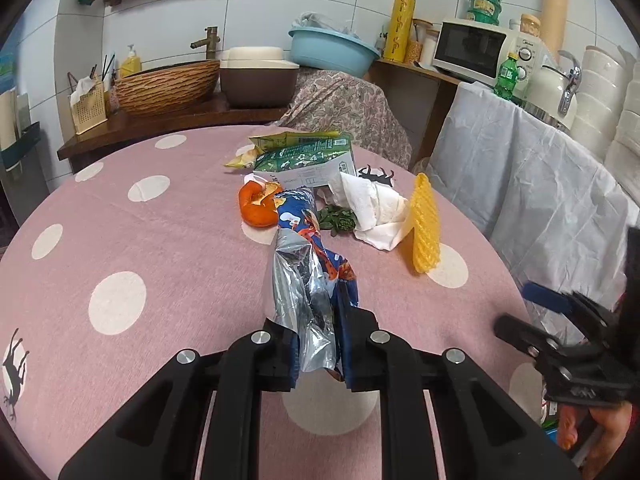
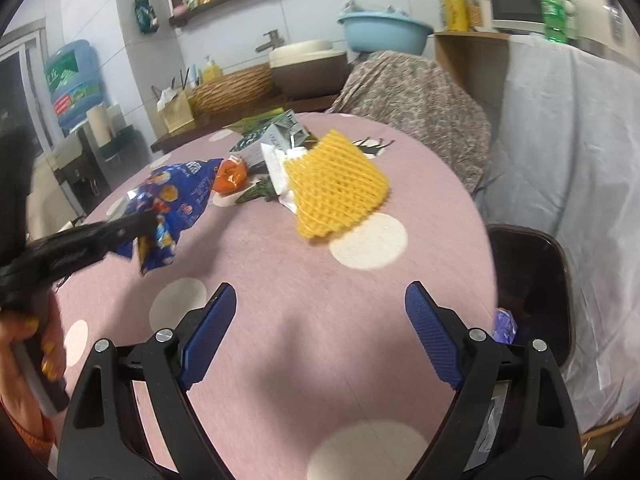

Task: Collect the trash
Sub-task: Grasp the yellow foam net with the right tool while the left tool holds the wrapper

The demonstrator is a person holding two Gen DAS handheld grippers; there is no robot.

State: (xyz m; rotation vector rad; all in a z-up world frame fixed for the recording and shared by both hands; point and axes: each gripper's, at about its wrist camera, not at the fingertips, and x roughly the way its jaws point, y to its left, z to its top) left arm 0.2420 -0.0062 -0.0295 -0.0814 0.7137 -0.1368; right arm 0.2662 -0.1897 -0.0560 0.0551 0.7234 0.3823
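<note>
While the round table (image 1: 120,216) with its pink cloth and white dots fills most of both views, a grey sheet (image 1: 520,184) hangs over something on its right side, and a flowered cloth (image 1: 340,100) covers something behind it. A dark bin (image 2: 536,280) stands low beside the table's right edge, with a bit of purple wrapper inside.

On the table, the trash lies in a small heap near the far side. A green and white carton (image 1: 308,160) lies at the back. A yellow foam net (image 1: 426,228) lies to the right, touching a crumpled white tissue (image 1: 372,204). Some orange peel (image 1: 256,208) lies to the left, and a few green leaves (image 1: 338,218) sit between the peel and the tissue.

A blue chip bag (image 1: 312,264) stretches from the heap toward the left gripper (image 1: 318,344), whose jaws are squeezed tight on the bag's silver end. The right gripper (image 2: 320,332) hangs over bare cloth with its blue pads (image 2: 208,336) spread wide and nothing between them. The net lies ahead of it, well apart.
</note>
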